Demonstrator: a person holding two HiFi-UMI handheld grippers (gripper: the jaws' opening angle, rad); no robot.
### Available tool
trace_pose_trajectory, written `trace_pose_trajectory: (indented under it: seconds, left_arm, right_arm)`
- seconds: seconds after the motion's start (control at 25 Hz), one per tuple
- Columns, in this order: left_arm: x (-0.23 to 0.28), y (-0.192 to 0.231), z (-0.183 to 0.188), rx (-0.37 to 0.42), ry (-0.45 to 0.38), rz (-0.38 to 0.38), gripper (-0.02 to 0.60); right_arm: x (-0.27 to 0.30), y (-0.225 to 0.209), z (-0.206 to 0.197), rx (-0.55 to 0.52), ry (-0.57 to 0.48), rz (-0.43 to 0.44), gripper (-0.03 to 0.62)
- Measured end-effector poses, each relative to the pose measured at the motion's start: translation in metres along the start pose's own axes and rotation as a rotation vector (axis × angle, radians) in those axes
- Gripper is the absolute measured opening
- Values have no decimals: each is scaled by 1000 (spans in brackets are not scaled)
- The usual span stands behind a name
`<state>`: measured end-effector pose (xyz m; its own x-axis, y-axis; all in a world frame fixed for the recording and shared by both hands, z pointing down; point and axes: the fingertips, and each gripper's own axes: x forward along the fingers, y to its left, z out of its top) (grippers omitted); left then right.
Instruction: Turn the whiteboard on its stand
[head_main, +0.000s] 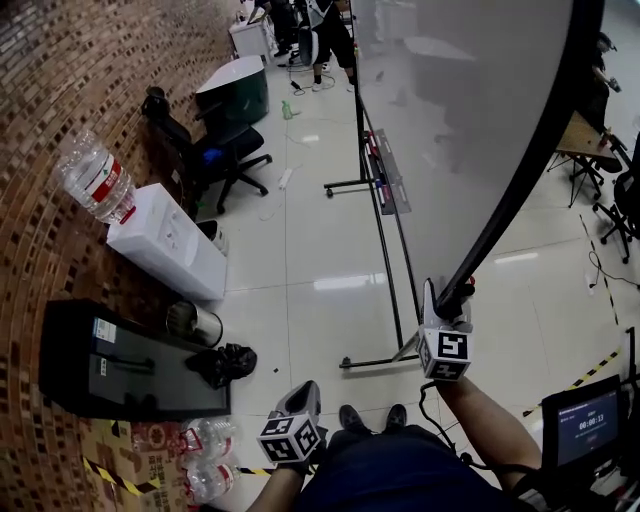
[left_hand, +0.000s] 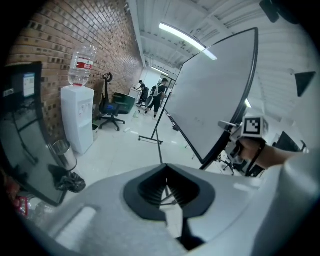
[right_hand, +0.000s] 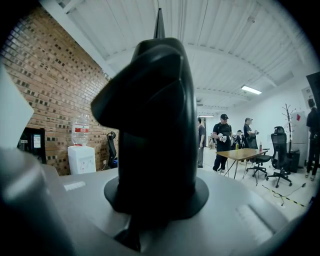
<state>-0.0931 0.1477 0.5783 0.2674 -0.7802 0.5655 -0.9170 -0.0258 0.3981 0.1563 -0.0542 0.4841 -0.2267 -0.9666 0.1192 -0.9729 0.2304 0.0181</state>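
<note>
Big white whiteboard with black frame (head_main: 450, 120) fills 1 o'clock in the head view. It sits tilted on its black tube-metal stand (head_main: 385, 240), on the glossy pale floor (head_main: 300, 290). White water dispenser with clear bottle on top (head_main: 165, 240) is at 9 o'clock by the brick wall (head_main: 60, 120). My right tongs (head_main: 455, 298), at 4 o'clock, are clamped on the board's lower black frame corner; the right gripper view shows that black edge filling the jaws. My left tongs (head_main: 303, 392), at 6 o'clock, hang low near my body, well apart from the board, jaws together with nothing in them.
</note>
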Motion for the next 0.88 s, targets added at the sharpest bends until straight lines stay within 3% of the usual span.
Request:
trace_pose_trajectory:
  seconds: [0.24,0.48,0.88]
  left_arm:
    - [-16,-36,-30,45,49,9,6]
    - [-44,-22,-64,-24,86,99,6]
    - [-64,-22,-69,-45,2,29,6]
  right_arm:
    - [-16,18,10,4,-5,-9,98]
    - [-29,27,13,17,-9,18,100]
    - [-56,14,-3,28,-8,3,100]
